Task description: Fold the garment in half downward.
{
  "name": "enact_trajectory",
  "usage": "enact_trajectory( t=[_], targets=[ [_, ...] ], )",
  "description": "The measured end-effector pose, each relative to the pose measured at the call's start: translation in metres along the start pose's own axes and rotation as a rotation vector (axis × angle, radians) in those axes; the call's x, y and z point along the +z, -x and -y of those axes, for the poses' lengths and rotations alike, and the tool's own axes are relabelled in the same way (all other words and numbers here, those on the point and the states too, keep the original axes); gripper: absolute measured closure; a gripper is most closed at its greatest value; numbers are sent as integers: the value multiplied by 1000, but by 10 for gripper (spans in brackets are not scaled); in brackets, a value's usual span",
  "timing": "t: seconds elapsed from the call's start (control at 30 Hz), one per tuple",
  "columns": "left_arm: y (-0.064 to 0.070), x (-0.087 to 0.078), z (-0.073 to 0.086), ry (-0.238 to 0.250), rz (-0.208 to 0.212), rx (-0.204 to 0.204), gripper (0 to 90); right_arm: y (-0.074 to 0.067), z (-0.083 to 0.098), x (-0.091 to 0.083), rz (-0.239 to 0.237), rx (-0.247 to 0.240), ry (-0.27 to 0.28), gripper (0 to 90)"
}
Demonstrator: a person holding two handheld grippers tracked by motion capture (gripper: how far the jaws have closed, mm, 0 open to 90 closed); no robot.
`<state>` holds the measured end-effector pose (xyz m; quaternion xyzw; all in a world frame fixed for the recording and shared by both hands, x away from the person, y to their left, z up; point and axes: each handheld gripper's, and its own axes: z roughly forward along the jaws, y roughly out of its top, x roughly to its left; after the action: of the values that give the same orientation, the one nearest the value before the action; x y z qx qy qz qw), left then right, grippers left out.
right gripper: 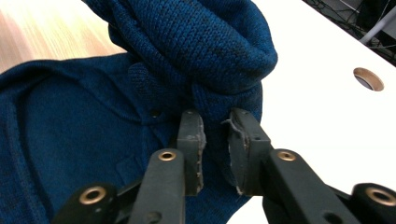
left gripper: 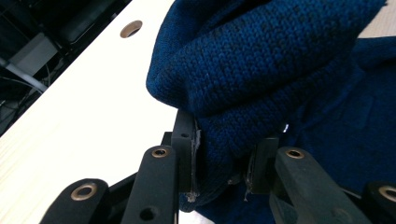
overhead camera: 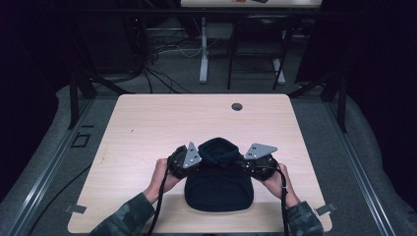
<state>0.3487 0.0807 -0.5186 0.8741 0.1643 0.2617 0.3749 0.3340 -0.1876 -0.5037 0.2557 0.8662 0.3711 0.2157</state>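
The dark blue knitted sweater lies on the pale wooden tabletop between both tools. The left tool and right tool each pinch its folded edge, probably to fold it over.

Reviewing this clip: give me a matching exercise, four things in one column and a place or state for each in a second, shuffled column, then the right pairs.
1. left gripper
2. right gripper
3. blue knit garment
4. round hole

A. near the table's far edge
B. partly folded, at the near edge
C. pinches the fold's left side
D. pinches the fold's right side

Pairs: 1-C, 2-D, 3-B, 4-A
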Motion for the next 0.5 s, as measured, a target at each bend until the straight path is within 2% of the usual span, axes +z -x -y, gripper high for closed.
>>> enact_trajectory(
  t=[0.1, 0.2, 0.5],
  targets=[
    [2, -1, 1, 2, 9, 1, 705, -1, 2, 0, -3, -3, 0, 773],
    [5, -2, 5, 6, 37, 7, 701, -3, 5, 0, -7, -2, -5, 773],
    [10, -3, 11, 12, 68, 3, 675, -8, 9, -1, -21, -14, -30, 765]
  ],
)
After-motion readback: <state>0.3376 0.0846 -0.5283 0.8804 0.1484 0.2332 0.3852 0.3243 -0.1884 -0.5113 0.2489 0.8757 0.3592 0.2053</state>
